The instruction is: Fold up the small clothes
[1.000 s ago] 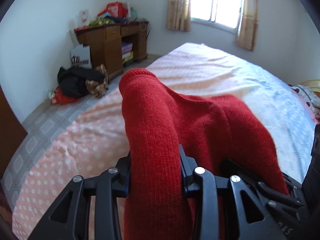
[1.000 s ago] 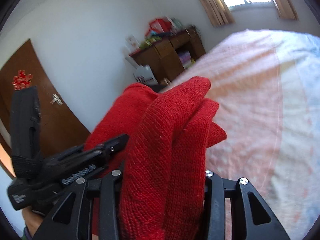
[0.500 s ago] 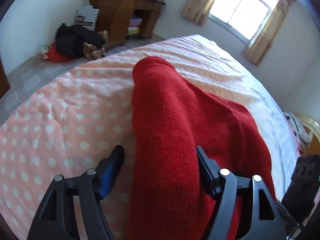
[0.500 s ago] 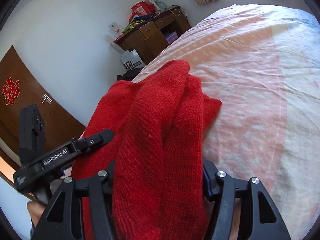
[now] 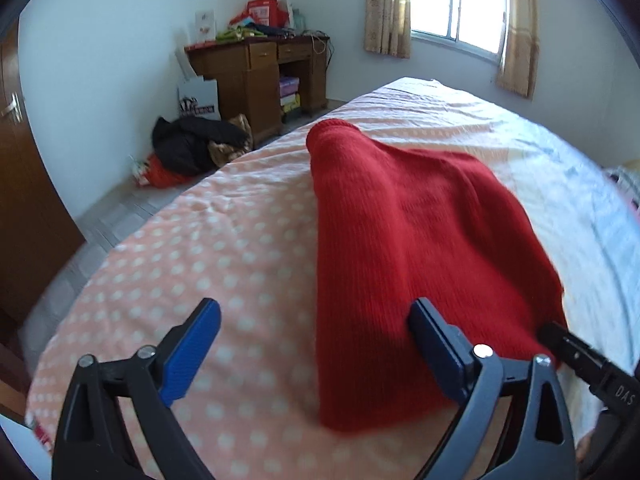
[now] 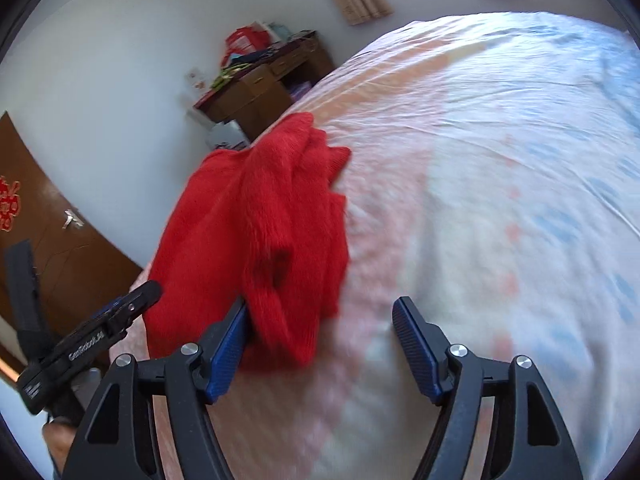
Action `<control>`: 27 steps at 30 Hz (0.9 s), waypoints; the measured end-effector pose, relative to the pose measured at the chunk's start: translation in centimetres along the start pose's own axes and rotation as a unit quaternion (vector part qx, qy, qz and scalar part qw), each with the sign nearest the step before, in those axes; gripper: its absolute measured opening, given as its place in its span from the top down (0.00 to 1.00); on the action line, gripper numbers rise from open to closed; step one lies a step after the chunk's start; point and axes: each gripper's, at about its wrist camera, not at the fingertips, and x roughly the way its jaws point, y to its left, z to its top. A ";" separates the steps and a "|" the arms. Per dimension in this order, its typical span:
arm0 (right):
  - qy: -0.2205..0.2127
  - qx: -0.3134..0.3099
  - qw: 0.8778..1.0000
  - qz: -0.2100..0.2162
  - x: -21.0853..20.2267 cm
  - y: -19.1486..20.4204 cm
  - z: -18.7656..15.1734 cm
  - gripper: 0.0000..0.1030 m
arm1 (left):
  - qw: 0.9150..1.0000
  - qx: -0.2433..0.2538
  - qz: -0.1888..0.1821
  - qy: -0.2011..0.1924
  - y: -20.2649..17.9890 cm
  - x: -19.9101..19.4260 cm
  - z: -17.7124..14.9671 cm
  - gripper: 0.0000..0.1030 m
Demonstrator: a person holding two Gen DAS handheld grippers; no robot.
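We see the main risk on the left side first: the left gripper [image 5: 314, 344] has its blue pads spread wide, and the near edge of the red knit garment [image 5: 404, 240] lies between them, its fabric resting against the right pad [image 5: 434, 350]. If we pull back carelessly, that pad could snag the knit and drag the fold open (the weave looks loose and grabby). Further right, the right gripper [image 6: 320, 348] is spread wide too, with nothing between its pads, but its left pad [image 6: 228, 354] touches the garment's bunched near corner [image 6: 276, 332]; a sideways drift there would likely tug the layers askew. The top layers at the far end also look uneven, so the bundle may slump by itself.

The garment lies folded on the polka-dot bedspread [image 5: 224, 264], near the bed's left edge, lengthwise away from us.

As for pose, both grippers sit low over the bed, pointing forward along the garment, side by side, the left one's body showing at the right view's lower left [image 6: 86, 346].
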 end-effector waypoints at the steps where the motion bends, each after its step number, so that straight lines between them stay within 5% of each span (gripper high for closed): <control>1: -0.003 0.000 1.000 -0.007 -0.6 0.0 -0.6 0.30 | 1.000 0.005 0.004 0.004 -0.2 -0.2 -0.4 0.03; 8: -0.014 0.017 0.997 -0.067 -5.2 0.3 -5.2 0.30 | 0.999 0.027 0.018 0.023 -0.7 -2.9 -4.1 0.03; 19: -0.021 -0.002 0.994 -0.104 -12.0 2.7 -9.9 0.30 | 0.999 0.034 0.016 -0.024 -0.7 -10.3 -9.7 0.00; 27: -0.062 -0.028 0.993 -0.101 -17.3 6.9 -10.6 0.27 | 0.996 0.033 -0.026 -0.073 -0.3 -15.6 -10.6 0.00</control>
